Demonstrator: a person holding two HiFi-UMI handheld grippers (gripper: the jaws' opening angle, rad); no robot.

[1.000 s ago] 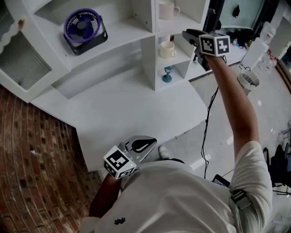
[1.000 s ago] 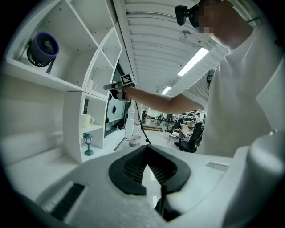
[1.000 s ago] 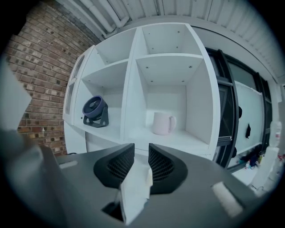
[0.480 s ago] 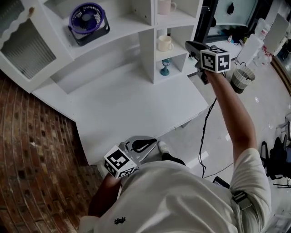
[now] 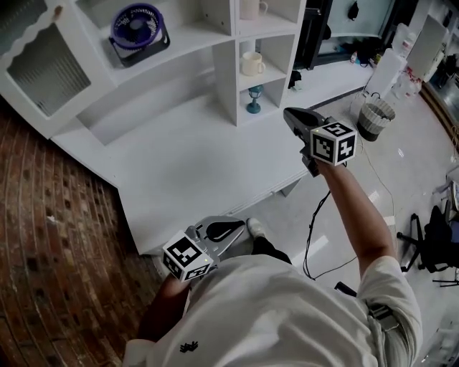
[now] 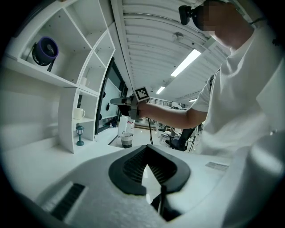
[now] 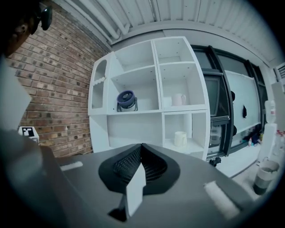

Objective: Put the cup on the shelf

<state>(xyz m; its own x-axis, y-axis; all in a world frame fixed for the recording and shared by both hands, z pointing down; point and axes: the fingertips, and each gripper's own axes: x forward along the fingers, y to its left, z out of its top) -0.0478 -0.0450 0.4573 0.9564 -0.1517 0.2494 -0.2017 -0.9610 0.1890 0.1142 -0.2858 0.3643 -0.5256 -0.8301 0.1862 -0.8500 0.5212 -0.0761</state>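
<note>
**A:** Where's the cup (image 5: 251, 63) right now?

**B:** It's on the shelf (image 5: 224, 75). It stands upright in the middle cubby of the right-hand column, handle out to the side, with nothing else in there beside it. What's inside the cup, no view shows.

**A:** And the cubbies around it?

**B:** Straight above, a second mug (image 5: 249, 7) sits alone in its cubby. Below, a small teal stemmed ornament (image 5: 254, 99) is the only thing in that one. Over to the left, the wider compartment holds a purple fan (image 5: 138, 25).

**A:** Now your right gripper (image 5: 292, 115)?

**B:** Its jaws are pressed together with nothing between them. You've got it out at the right-hand edge of the white table (image 5: 179, 165), well apart from the cup, nose aimed at the shelf.

**A:** And your left gripper (image 5: 224, 228)?

**B:** That one's tucked in close to your body at the table's near edge. Jaws together there too, and empty.

**A:** Anything on the floor?

**B:** There's a waste bin (image 5: 375, 118) with a pale liner, off to the right past the table's corner. It looks dark at the bottom, but what's in it I can't make out.
</note>
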